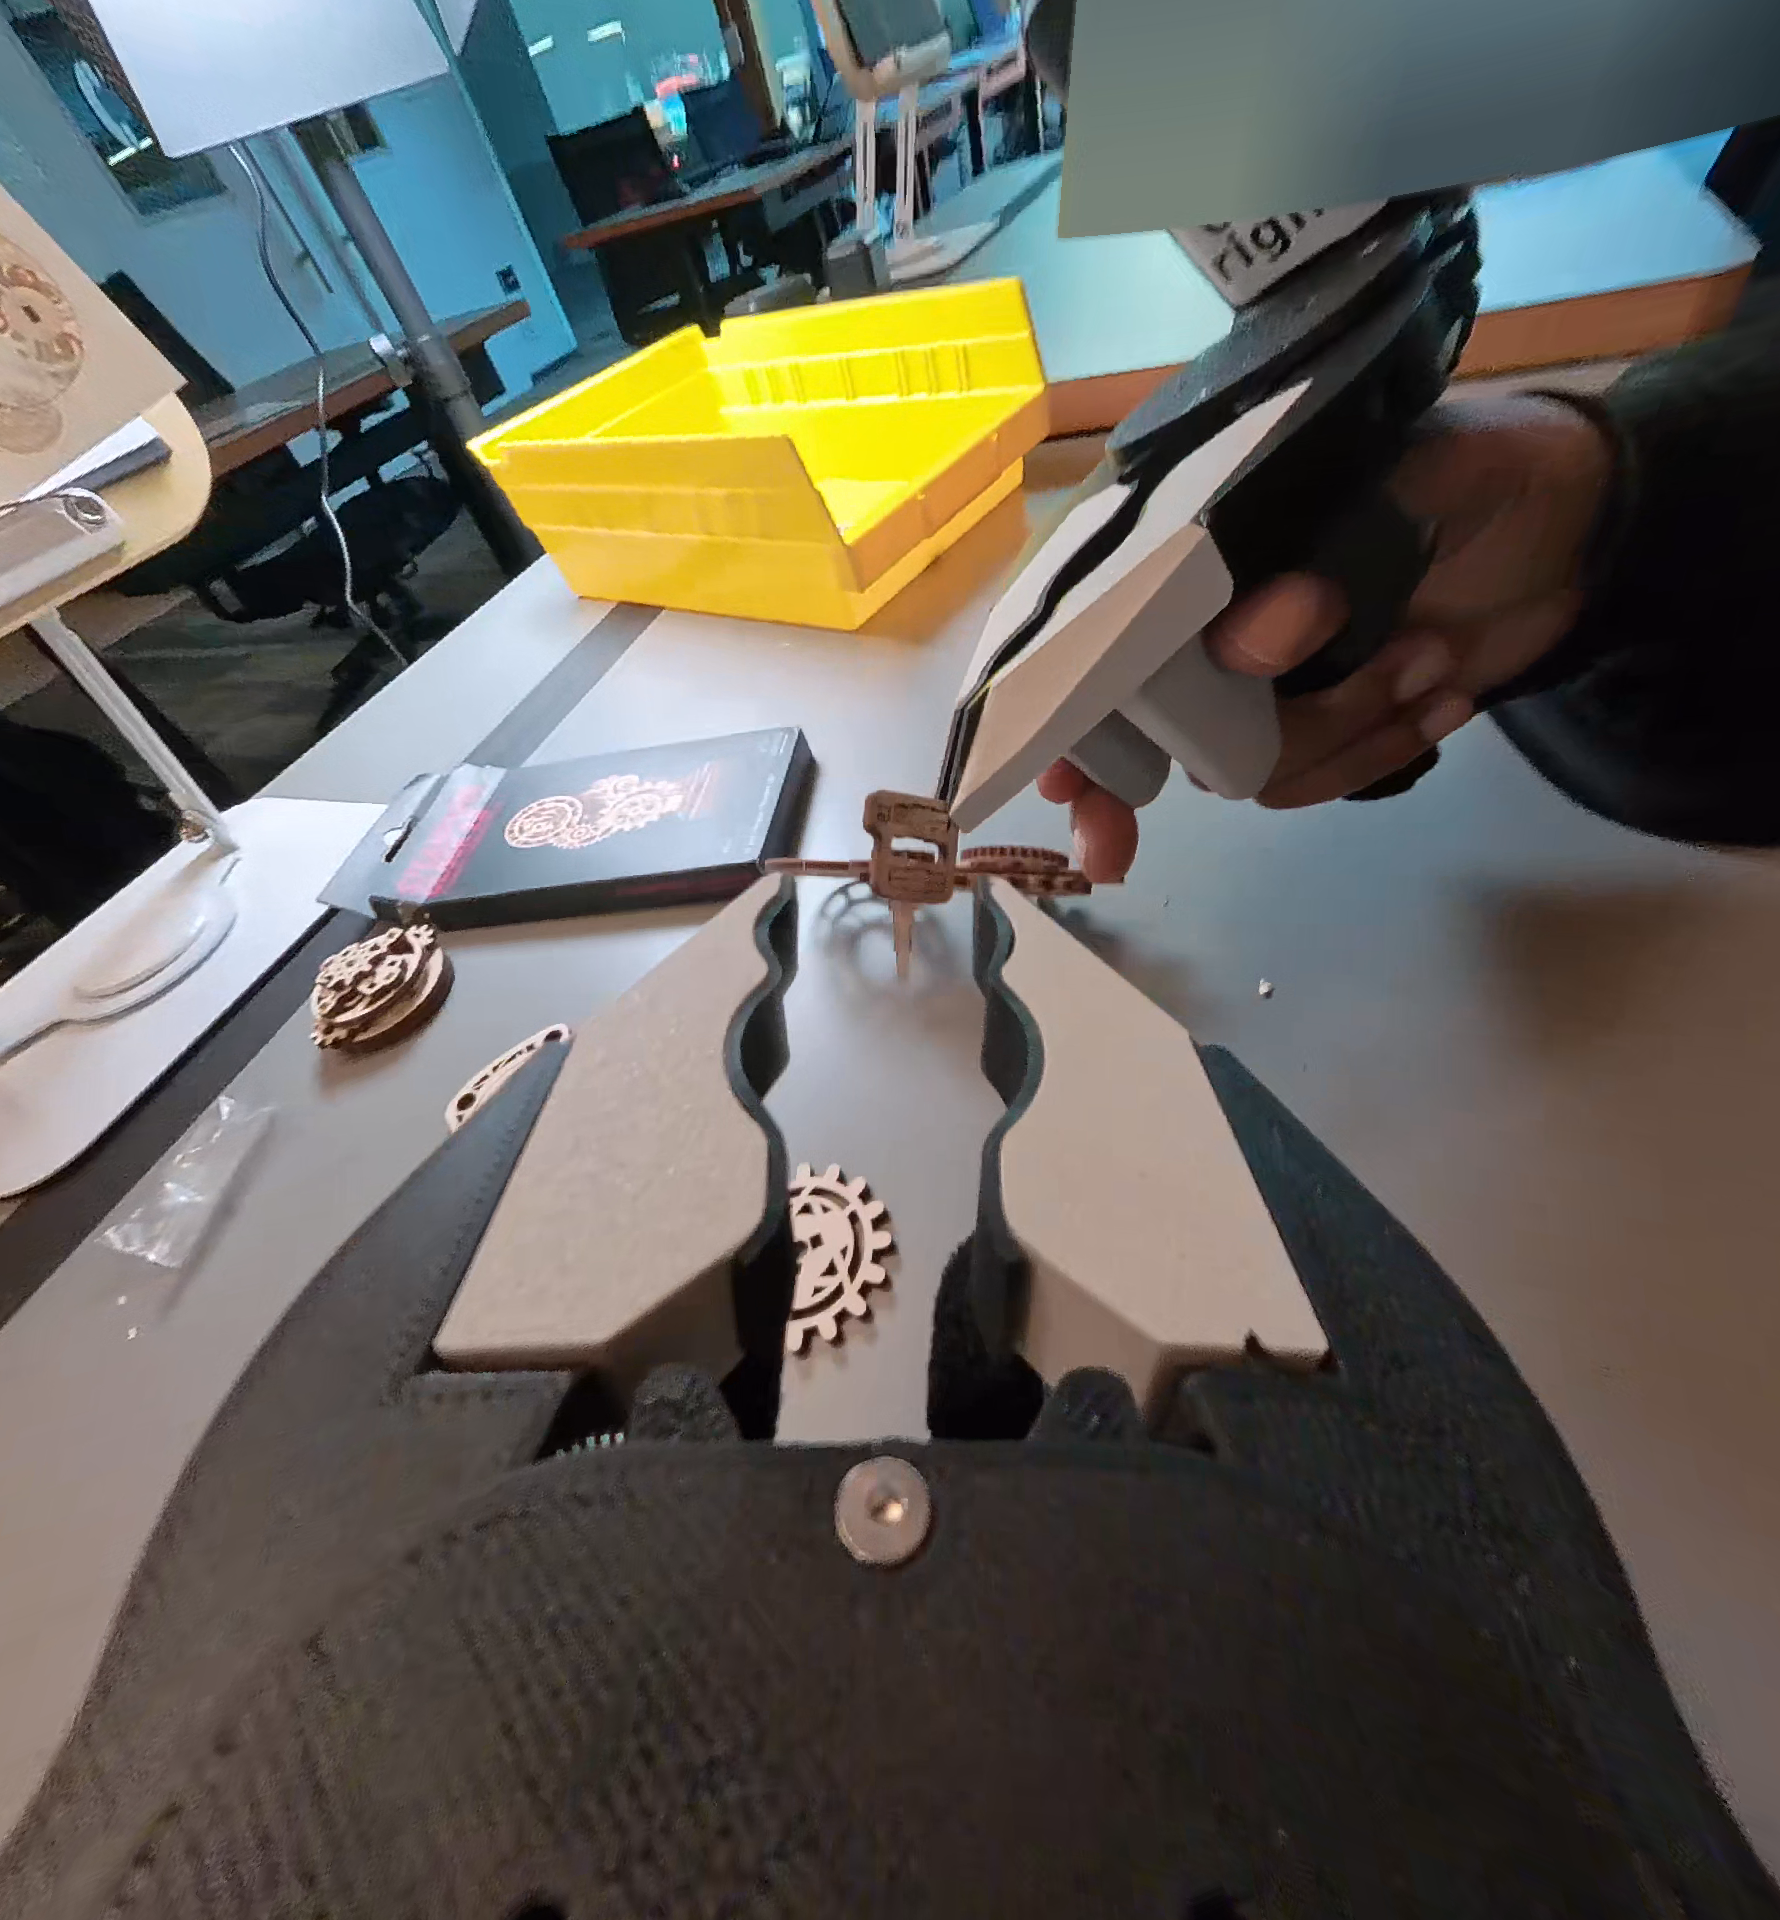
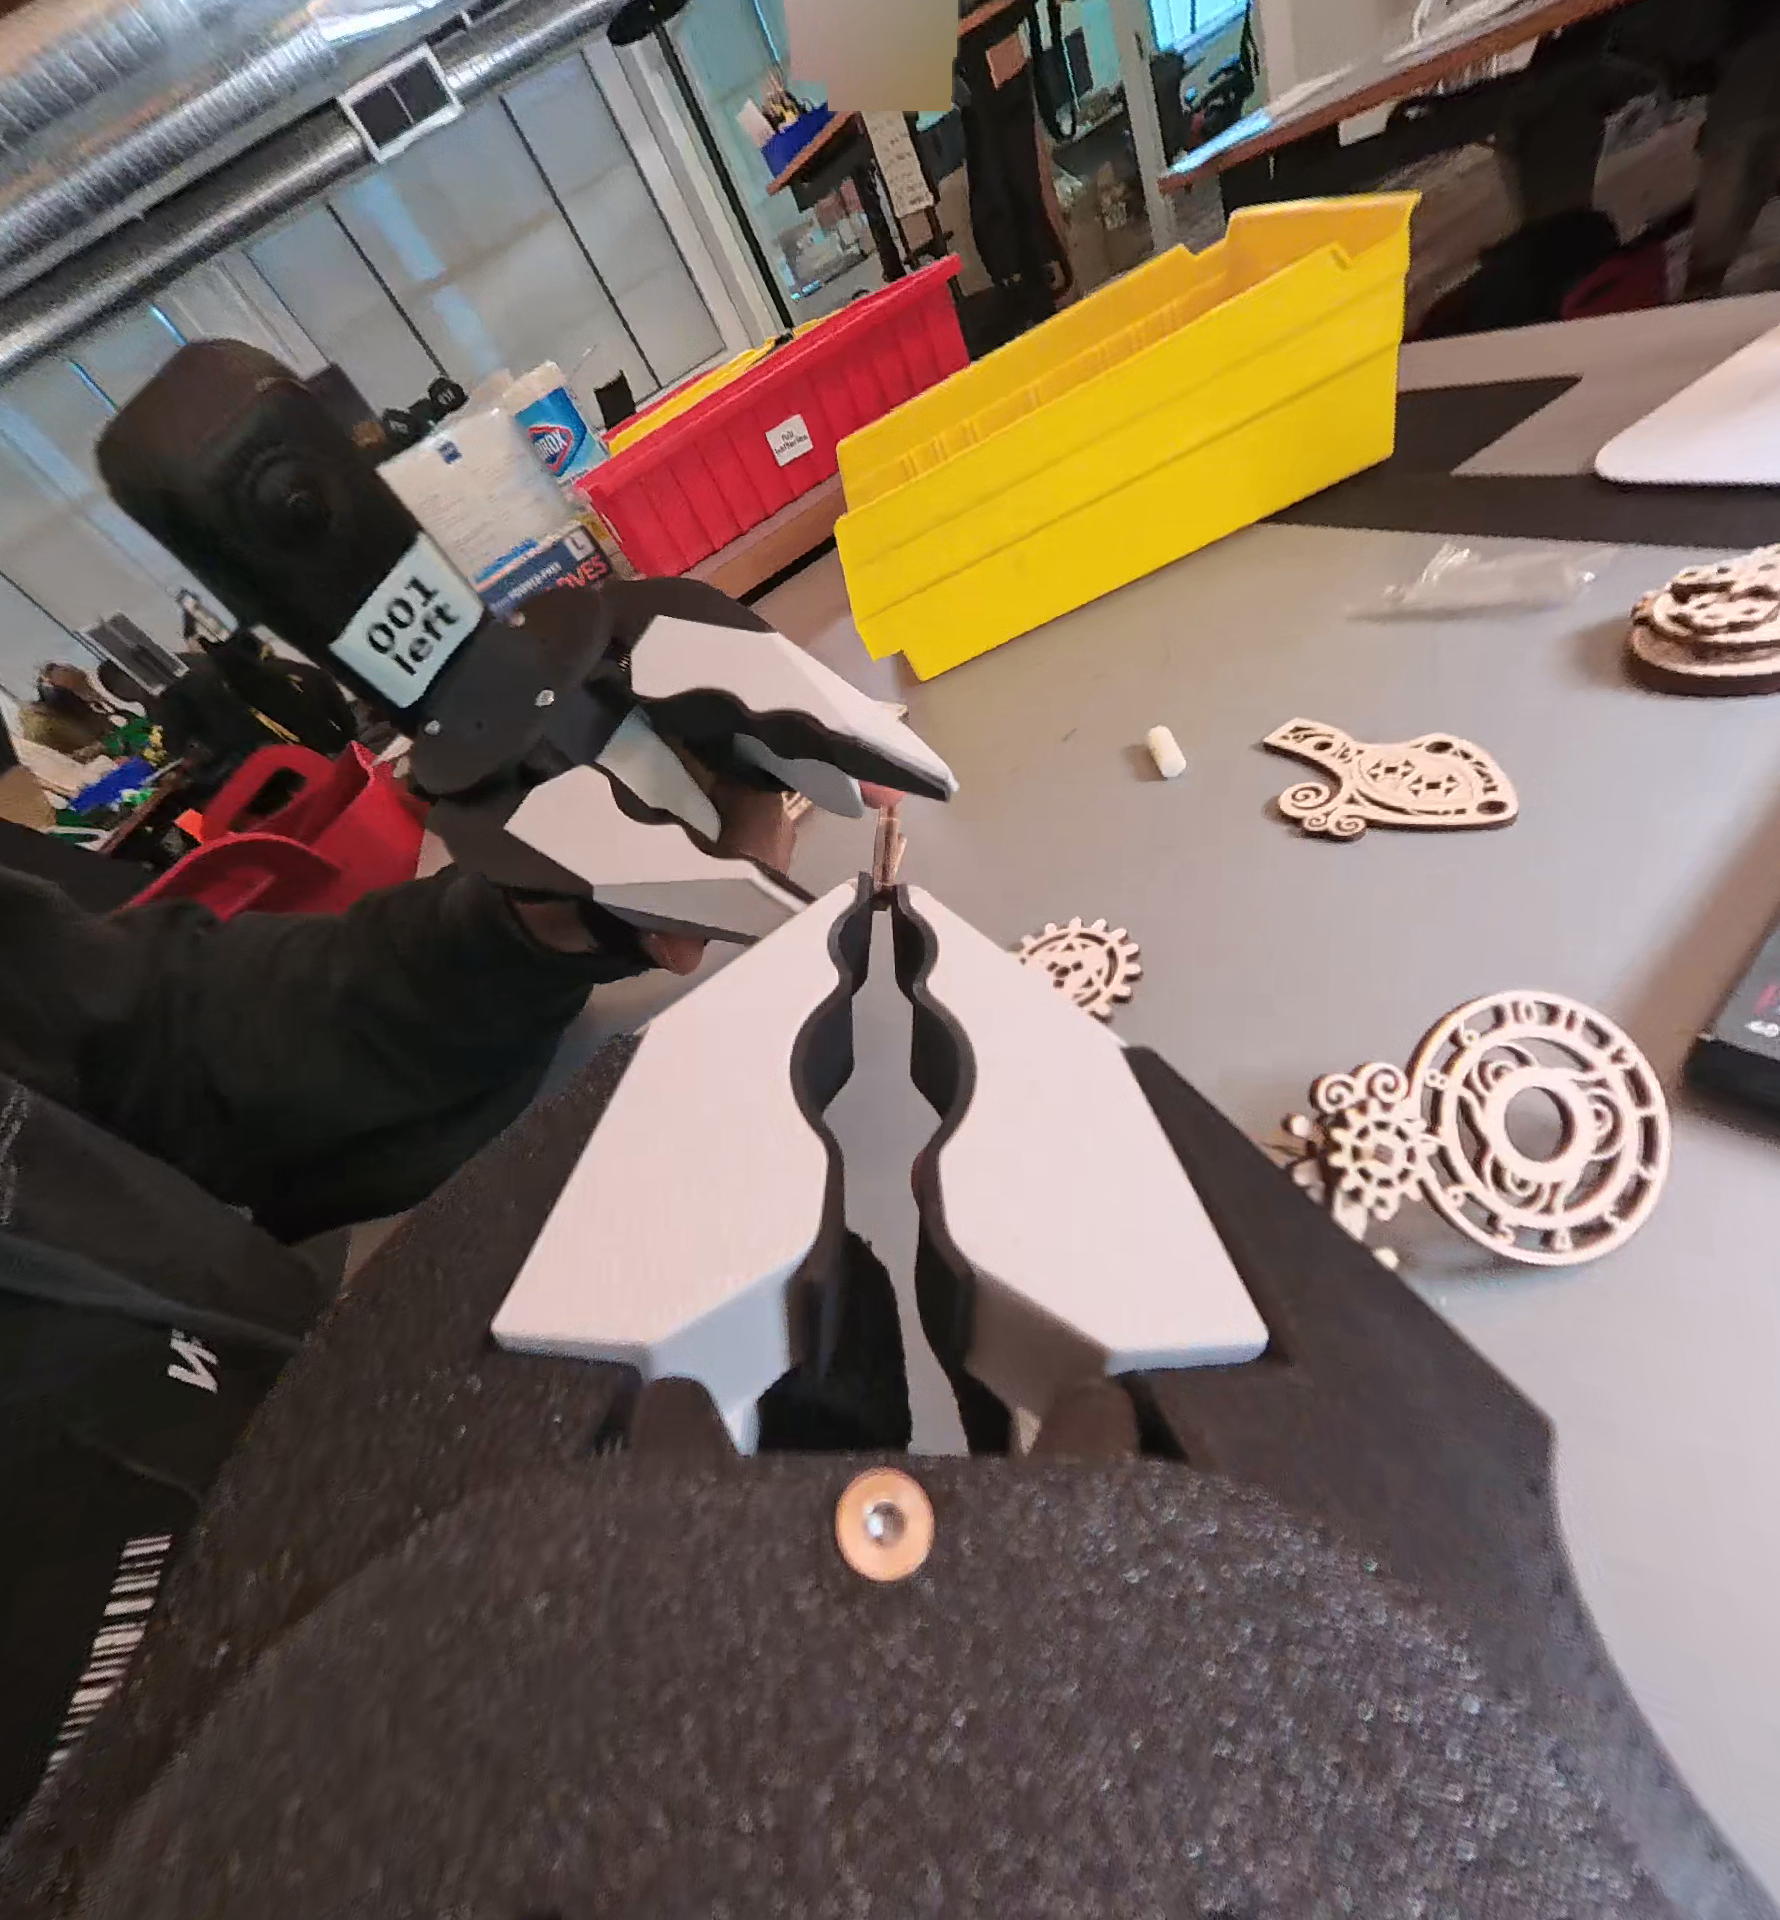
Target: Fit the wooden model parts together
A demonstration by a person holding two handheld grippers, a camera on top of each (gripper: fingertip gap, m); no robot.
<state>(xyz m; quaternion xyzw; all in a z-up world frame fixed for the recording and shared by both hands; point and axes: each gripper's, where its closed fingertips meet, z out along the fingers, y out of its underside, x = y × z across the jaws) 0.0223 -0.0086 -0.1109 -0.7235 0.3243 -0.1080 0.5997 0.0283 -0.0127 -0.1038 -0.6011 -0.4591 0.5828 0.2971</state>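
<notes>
The yellow bin shows nothing inside; the red bin behind it hides its contents. In front of the yellow bin, the right gripper pinches a small wooden bracket, held above the table. The left gripper spans a flat wooden assembly crossing the bracket; whether it grips is unclear. A loose gear lies under the left gripper.

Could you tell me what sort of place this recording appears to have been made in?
Probably a shared workshop or lab: a grey worktable strewn with laser-cut wooden model parts, yellow and red storage bins, and exposed silver ceiling ducting above further benches.
</notes>
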